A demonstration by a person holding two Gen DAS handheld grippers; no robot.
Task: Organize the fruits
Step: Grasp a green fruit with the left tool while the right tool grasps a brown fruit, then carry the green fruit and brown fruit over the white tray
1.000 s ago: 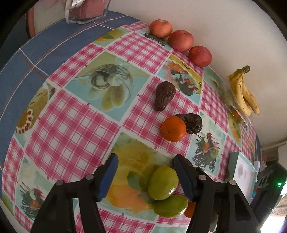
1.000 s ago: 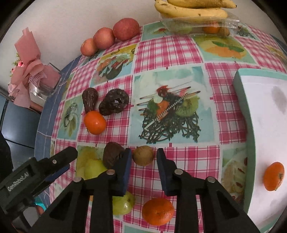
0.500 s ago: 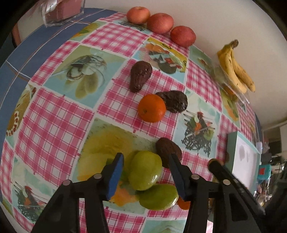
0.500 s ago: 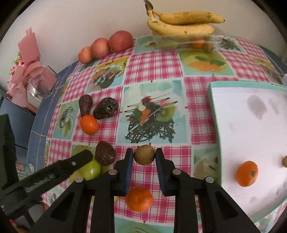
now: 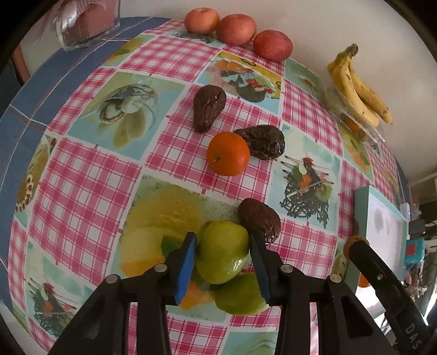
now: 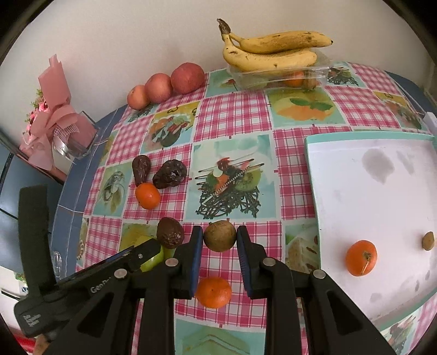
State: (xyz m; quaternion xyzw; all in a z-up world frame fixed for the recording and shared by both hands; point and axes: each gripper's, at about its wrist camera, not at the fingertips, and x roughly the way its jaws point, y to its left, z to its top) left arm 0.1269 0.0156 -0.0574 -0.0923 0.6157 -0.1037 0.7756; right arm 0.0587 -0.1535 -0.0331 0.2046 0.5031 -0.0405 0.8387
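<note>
Two green fruits show in the left wrist view. The left gripper (image 5: pixel 221 254) has its blue pads pressed on both sides of the upper green fruit (image 5: pixel 221 251), gripping it. This fruit's long side runs away from the camera. The second green fruit (image 5: pixel 239 297) lies just under it on the bench (image 5: pixel 82 191). Three dark avocados lie here: one (image 5: pixel 259 219) touches the held fruit, and two more (image 5: pixel 209 108) (image 5: pixel 262 142) sit farther back, long sides tilted. One orange (image 5: pixel 228 154) touches the third avocado. Three apples (image 5: pixel 236 26) line the wall, beside a bunch of bananas (image 5: pixel 357 87).

In the right wrist view, the right gripper (image 6: pixel 220 247) is closed on one round brown kiwi (image 6: pixel 220 236), lifted off the bench. One orange (image 6: pixel 213 292) lies below it. One more orange (image 6: pixel 361 258) and one small brown fruit (image 6: pixel 427 240) rest on the white board (image 6: pixel 368 196).
</note>
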